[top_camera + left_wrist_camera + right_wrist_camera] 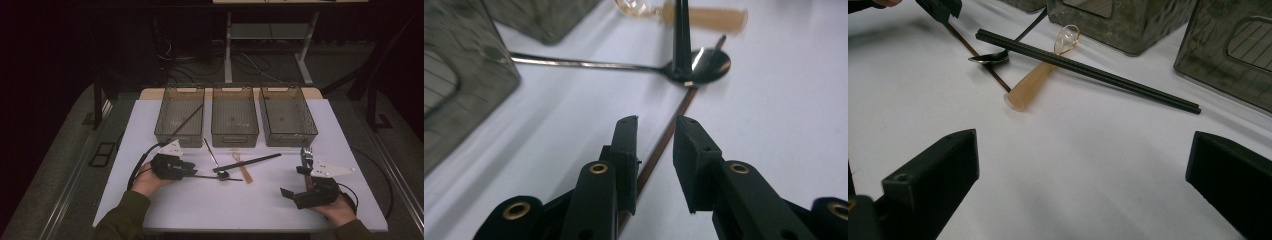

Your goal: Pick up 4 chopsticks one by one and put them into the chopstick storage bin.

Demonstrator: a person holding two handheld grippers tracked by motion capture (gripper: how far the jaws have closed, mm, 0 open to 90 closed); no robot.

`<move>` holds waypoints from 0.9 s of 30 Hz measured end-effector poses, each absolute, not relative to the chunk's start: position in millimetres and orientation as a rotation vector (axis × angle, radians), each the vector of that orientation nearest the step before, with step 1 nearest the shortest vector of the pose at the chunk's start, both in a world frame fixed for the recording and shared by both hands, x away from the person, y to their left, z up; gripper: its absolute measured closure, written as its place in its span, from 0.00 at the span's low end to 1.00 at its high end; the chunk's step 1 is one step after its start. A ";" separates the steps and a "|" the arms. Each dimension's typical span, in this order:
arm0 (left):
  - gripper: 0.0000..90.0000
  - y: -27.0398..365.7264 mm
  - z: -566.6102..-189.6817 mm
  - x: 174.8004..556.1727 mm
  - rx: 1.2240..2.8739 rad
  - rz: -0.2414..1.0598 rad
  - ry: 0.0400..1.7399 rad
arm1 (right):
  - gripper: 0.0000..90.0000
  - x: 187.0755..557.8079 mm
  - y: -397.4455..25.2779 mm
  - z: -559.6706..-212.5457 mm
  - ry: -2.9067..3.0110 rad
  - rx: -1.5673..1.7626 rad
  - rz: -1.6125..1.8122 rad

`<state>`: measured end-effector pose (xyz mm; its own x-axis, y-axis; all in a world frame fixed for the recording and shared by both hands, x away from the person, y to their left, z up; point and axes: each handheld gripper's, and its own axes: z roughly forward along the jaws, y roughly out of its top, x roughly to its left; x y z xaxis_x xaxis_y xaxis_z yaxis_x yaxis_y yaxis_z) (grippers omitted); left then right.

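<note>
A thin brown chopstick point(664, 140) lies on the white table point(250, 205), and my left gripper point(656, 127) is lowered over its near end. The jaws stand slightly apart on either side of it, not clamped. In the high view the left gripper point(192, 171) is at centre left and the brown chopstick point(210, 176) runs right from it. A metal spoon point(704, 65), a pair of black chopsticks point(250, 162) and a tan-handled spoon with a clear bowl point(1035, 82) lie crossed just beyond. My right gripper point(295, 181) is open wide over bare table at the front right.
Three translucent grey bins stand in a row at the back: left bin point(180, 135), middle bin point(235, 137), right bin point(287, 140). A dark stick point(187, 120) leans inside the left bin. The floor around the table is dark, with cables behind.
</note>
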<state>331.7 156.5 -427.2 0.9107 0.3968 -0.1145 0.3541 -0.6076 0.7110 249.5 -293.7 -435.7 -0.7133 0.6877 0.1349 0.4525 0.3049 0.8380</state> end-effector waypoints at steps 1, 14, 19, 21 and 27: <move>0.79 155.9 -428.8 331.7 2.282 0.058 0.536 | 0.00 249.6 -293.6 -435.8 2.326 1.037 1.366; 0.82 154.2 -440.8 336.3 2.357 0.030 0.482 | 0.00 249.6 -293.7 -435.8 2.328 1.033 1.364; 0.85 155.4 -443.6 336.7 2.363 0.023 0.468 | 0.00 249.6 -293.7 -435.8 2.328 1.034 1.364; 0.85 155.5 -443.9 336.3 2.366 0.027 0.457 | 0.00 249.4 -293.5 -435.8 2.329 1.034 1.364; 0.90 155.5 -443.8 334.2 2.376 0.028 0.411 | 0.00 249.8 -293.6 -435.9 2.330 1.040 1.363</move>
<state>334.2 155.5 -443.8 0.9490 0.3011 -0.0937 0.2855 -0.6943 0.6606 249.8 -293.6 -435.9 -0.7144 0.6865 0.1353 0.4545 0.3082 0.8357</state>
